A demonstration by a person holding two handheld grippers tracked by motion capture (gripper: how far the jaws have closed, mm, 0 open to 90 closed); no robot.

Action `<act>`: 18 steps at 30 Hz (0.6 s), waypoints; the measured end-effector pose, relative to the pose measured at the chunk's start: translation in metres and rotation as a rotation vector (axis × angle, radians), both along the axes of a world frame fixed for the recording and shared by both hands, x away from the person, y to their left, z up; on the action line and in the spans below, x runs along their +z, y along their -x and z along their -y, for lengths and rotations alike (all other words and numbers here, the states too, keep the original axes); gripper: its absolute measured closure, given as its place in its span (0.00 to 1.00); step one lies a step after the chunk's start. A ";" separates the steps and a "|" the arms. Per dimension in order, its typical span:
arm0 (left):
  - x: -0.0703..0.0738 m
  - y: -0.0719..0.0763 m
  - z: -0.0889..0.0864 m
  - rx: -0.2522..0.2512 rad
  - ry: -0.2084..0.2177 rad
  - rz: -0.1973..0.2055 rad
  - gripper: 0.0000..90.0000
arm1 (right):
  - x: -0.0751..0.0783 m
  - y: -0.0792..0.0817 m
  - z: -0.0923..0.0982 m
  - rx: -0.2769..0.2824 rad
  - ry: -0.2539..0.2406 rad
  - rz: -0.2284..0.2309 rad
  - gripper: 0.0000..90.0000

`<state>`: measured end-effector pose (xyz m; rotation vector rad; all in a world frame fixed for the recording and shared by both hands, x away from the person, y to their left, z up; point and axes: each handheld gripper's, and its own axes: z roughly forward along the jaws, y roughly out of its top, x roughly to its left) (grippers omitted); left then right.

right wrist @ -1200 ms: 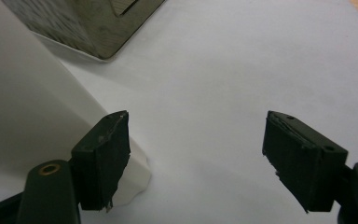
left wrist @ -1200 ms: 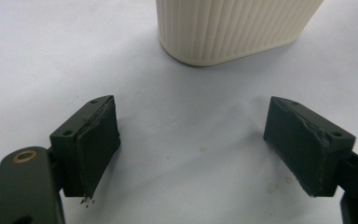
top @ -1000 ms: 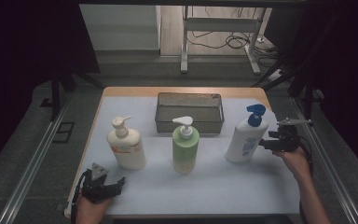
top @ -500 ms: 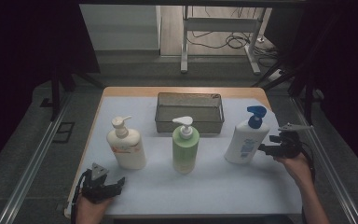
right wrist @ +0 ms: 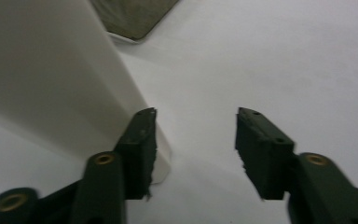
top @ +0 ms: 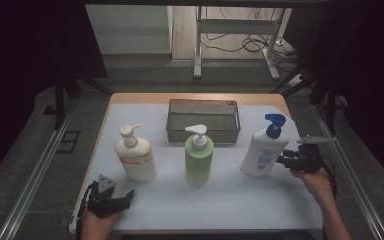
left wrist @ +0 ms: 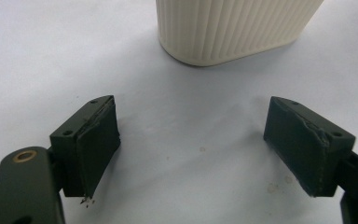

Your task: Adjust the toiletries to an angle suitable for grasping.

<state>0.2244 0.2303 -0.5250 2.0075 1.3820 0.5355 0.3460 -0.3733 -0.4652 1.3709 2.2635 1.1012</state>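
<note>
Right tool (top: 282, 160) sits just beside the white bottle with the blue pump (top: 263, 148) at the right of the tabletop (top: 240, 200); its jaws have just been closing to a middling gap, nothing between them, one jaw against the bottle's base wall in the right gripper view. Left tool (top: 125, 196) rests at the near left edge, jaws wide and empty, near the cream bottle (top: 134, 155). A green bottle (top: 198, 156) stands between the two, in front of a mesh basket (top: 203, 131).

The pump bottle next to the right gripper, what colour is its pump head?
Blue, on the white pump bottle; the high view shows it best.
</note>
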 end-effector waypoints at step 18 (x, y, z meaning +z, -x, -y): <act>0.000 0.000 0.000 0.000 0.000 0.000 0.20 | -0.009 0.012 -0.013 0.120 0.034 -0.028 0.98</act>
